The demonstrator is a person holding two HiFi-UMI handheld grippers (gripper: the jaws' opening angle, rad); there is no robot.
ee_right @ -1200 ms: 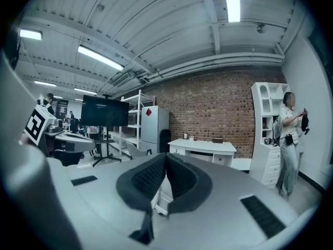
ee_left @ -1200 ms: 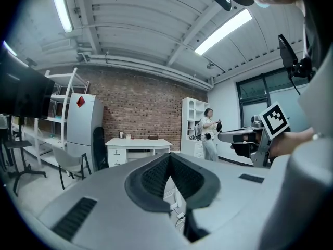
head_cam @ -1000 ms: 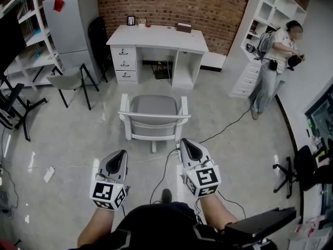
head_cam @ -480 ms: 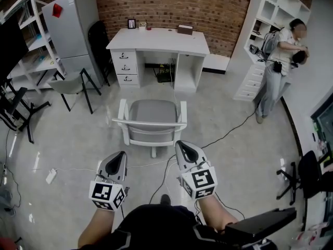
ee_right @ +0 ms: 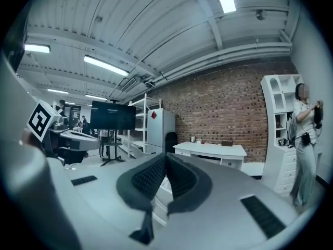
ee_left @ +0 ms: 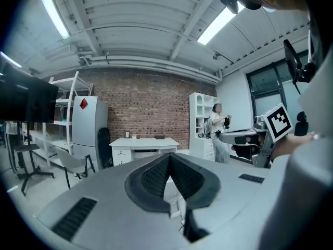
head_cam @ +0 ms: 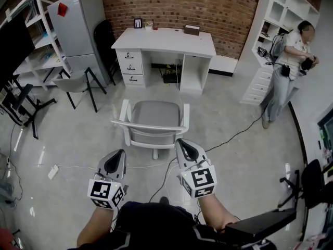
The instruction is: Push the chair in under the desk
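Brick-walled room, desk [head_cam: 164, 38] at back, chair [head_cam: 153, 113] ahead of left tool [head_cam: 118, 153] and right tool [head_cam: 182, 142] (both closed, empty).

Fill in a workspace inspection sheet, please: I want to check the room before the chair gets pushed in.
Surface: glossy grey floor.
Job's things: chair stands out from the desk, its back toward the grippers; not yet pushed in.
Clutter: frame and box on the desk; power strip on the floor.
Grippers: left gripper and right gripper both shut, empty, short of the chair's back.
Cables: white cable runs from the power strip toward the chair; black cable crosses the floor to the chair's right.
Surroundings: brick wall, fridge, folding chair, shelves, person standing at right.
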